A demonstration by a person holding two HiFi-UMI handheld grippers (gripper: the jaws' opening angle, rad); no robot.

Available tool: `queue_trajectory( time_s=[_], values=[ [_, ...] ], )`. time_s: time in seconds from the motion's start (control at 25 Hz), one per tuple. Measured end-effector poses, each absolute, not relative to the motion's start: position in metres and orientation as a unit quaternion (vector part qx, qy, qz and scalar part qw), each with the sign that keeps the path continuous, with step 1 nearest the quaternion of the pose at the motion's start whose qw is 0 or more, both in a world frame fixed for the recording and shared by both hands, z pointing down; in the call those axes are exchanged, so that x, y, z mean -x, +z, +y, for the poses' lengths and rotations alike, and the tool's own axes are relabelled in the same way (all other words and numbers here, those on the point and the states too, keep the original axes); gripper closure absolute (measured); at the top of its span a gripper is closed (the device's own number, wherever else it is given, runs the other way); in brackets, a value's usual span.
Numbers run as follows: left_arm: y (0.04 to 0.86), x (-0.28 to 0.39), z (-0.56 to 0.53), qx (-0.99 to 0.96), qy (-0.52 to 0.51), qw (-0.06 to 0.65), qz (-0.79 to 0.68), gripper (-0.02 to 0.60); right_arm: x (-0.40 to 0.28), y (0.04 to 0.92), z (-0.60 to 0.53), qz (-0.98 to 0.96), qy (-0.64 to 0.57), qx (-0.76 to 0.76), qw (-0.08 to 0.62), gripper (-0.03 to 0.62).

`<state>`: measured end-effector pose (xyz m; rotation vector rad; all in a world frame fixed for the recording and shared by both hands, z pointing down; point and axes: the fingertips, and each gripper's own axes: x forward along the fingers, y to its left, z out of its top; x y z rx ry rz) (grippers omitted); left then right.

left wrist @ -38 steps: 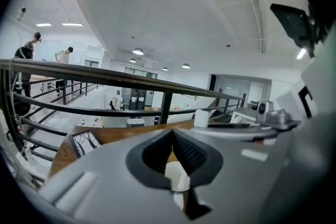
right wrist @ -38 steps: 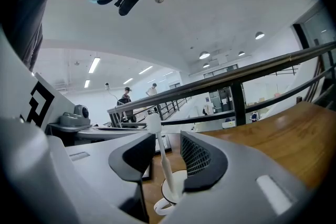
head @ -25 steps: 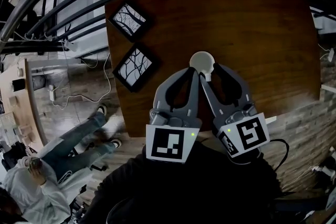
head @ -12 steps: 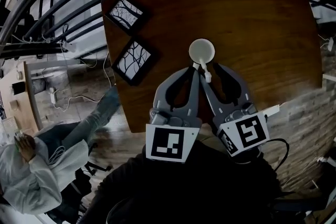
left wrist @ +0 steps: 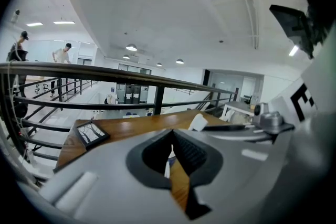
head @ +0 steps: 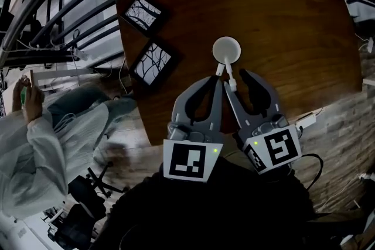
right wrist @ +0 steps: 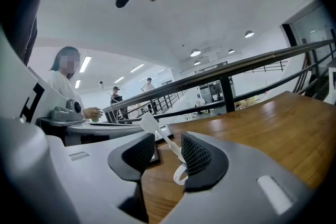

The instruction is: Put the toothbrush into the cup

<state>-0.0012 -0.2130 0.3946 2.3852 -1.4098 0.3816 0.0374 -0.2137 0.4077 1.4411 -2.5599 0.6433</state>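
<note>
Toothbrush [head: 231,84]: all white, with a slim handle. In the right gripper view a broad flat head shows at its upper end and a white loop at its lower end.

Your right gripper [head: 236,81] carries it. The jaws are drawn in but not fully together, and the brush slants across the gap between them. Its lower handle lies against the right-hand pad and its head rises by the tip of the other jaw, above the wooden table [head: 293,26].

The white cup [head: 226,50] stands upright on the table just beyond your gripper tips. In the head view the brush's far end reaches the cup's near rim; contact cannot be confirmed.

Your left gripper [head: 218,80] sits just beside the right one, jaws together.

Markings: black-and-white square patterns on each gripper's cube.
</note>
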Motion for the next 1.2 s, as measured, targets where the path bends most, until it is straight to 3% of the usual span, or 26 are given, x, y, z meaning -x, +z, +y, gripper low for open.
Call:
queue_trajectory(
  time_s=[1.2],
  values=[
    [0.426, -0.004, -0.235, -0.816, 0.165, 0.201, -0.516, 0.574, -0.056, 0.461, -0.238, -0.833, 0.282, -0.468, 0.091, 0.422]
  ],
)
